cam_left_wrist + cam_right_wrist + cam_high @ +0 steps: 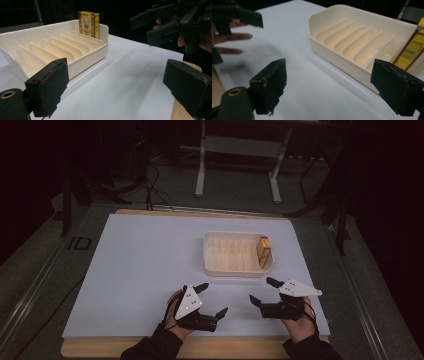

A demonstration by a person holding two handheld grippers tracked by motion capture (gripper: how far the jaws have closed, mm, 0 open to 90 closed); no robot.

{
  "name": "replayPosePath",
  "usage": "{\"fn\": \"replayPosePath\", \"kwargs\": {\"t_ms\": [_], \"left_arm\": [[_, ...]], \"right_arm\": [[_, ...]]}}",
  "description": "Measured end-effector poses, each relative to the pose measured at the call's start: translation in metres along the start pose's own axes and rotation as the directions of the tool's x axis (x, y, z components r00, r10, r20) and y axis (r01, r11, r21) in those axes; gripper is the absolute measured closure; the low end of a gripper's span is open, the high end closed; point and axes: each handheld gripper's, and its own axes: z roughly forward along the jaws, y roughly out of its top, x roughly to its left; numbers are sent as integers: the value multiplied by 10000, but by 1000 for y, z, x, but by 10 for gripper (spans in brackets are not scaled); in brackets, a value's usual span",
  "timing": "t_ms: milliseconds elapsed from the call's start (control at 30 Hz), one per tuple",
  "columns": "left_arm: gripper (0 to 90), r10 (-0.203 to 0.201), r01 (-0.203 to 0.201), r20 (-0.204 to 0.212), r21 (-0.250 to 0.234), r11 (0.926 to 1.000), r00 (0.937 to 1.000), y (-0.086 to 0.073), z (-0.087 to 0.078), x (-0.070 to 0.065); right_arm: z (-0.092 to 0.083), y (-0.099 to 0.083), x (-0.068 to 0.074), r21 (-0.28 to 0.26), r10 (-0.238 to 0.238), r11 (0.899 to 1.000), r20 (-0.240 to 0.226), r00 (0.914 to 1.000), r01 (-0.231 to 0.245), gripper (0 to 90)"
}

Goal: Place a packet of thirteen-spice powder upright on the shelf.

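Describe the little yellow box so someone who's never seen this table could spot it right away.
On the white table top sits a cream slotted tray. At its right end, in the last slot, the yellow box stands upright on edge. It is the sole thing in the tray, yellow with red trim and a small portrait on its face.

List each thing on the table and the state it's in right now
Slotted tray: upright on the table, all slots empty except the rightmost.
Yellow box: standing on edge in the tray's rightmost slot.
Left gripper: open, empty.
Right gripper: open, empty.
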Motion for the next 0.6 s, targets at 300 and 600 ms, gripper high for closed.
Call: {"fn": "replayPosePath", "kwargs": {"t_ms": [300, 600], "left_arm": [[73, -23, 23, 8, 25, 10000, 10000, 0, 1, 1], [73, -11, 10, 87, 63, 10000, 10000, -1, 1, 0]], "right_arm": [[-9, -10, 2, 236, -301, 9993, 9, 9995, 301, 138], [-13, -20, -2, 514, -280, 9983, -26, 9996, 280, 138]]}}
